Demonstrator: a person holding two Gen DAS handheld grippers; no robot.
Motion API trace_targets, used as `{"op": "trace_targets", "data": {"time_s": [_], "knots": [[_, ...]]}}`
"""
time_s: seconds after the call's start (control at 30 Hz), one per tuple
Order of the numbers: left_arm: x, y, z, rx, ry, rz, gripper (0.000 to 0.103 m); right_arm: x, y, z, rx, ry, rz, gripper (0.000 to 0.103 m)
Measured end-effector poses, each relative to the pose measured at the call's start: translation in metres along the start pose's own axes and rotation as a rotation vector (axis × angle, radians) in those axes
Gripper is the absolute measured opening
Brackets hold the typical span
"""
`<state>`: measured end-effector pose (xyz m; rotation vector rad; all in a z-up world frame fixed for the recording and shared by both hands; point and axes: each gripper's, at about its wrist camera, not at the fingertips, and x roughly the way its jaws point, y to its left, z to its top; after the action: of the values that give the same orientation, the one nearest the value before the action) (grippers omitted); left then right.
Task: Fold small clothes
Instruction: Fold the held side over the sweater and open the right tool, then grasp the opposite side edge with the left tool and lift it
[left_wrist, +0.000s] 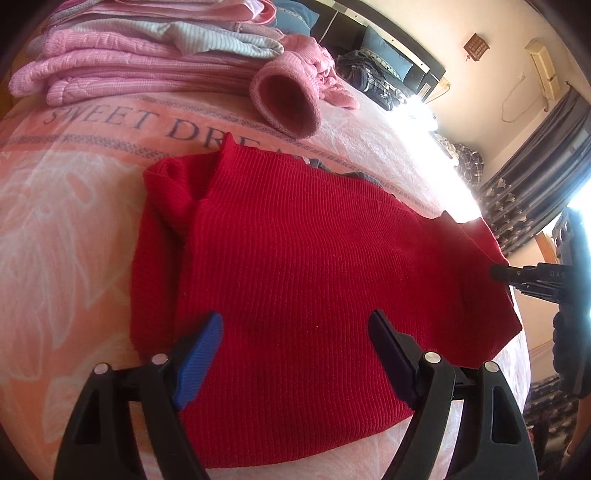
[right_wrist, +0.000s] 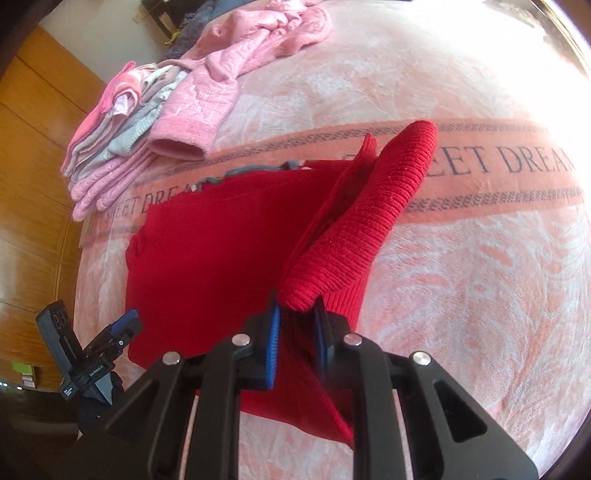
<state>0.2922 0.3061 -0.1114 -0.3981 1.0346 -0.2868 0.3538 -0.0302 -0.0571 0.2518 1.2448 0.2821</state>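
Observation:
A red ribbed knit sweater (left_wrist: 295, 266) lies spread on the pink bedspread (left_wrist: 55, 206). My left gripper (left_wrist: 295, 325) hovers open over its near edge, nothing between the fingers. In the right wrist view the same sweater (right_wrist: 207, 243) lies flat, and my right gripper (right_wrist: 297, 314) is shut on a fold of its right side, likely a sleeve (right_wrist: 369, 225), lifted off the bed and tilted up toward the far right. The right gripper (left_wrist: 502, 273) shows at the sweater's right edge in the left wrist view. The left gripper (right_wrist: 122, 328) appears at the lower left of the right wrist view.
A stack of folded pink and grey clothes (left_wrist: 129, 62) sits at the far side of the bed, with a pink jacket's sleeve cuff (left_wrist: 288, 103) lying toward the sweater. Pillows, dark clothing and curtains (left_wrist: 535, 177) lie beyond. A wooden wardrobe (right_wrist: 33, 184) stands left.

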Motion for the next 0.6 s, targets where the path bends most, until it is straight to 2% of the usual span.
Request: {"op": "trace_targets", "data": {"time_s": [0.13, 0.27, 0.33, 0.4, 0.47, 0.6], "knots": [[-0.003, 0.008, 0.0, -0.008, -0.003, -0.009, 0.081, 0.017, 0.056, 0.002, -0.092, 0.024, 0.003, 0.015], [-0.004, 0.013, 0.0, -0.01, -0.002, -0.018, 0.081, 0.056, 0.095, -0.007, -0.158, 0.093, -0.027, 0.015], [-0.005, 0.016, -0.001, -0.011, -0.001, -0.022, 0.081, 0.078, 0.104, -0.014, -0.164, 0.136, -0.053, 0.017], [-0.005, 0.016, -0.001, -0.01, -0.002, -0.024, 0.081, 0.09, 0.11, -0.02, -0.169, 0.159, -0.046, 0.025], [-0.005, 0.016, -0.002, -0.006, -0.001, -0.023, 0.081, 0.089, 0.114, -0.024, -0.171, 0.158, -0.008, 0.032], [-0.008, 0.017, -0.001, -0.021, 0.0, -0.03, 0.081, 0.068, 0.113, -0.029, -0.168, 0.135, 0.035, 0.032]]}}
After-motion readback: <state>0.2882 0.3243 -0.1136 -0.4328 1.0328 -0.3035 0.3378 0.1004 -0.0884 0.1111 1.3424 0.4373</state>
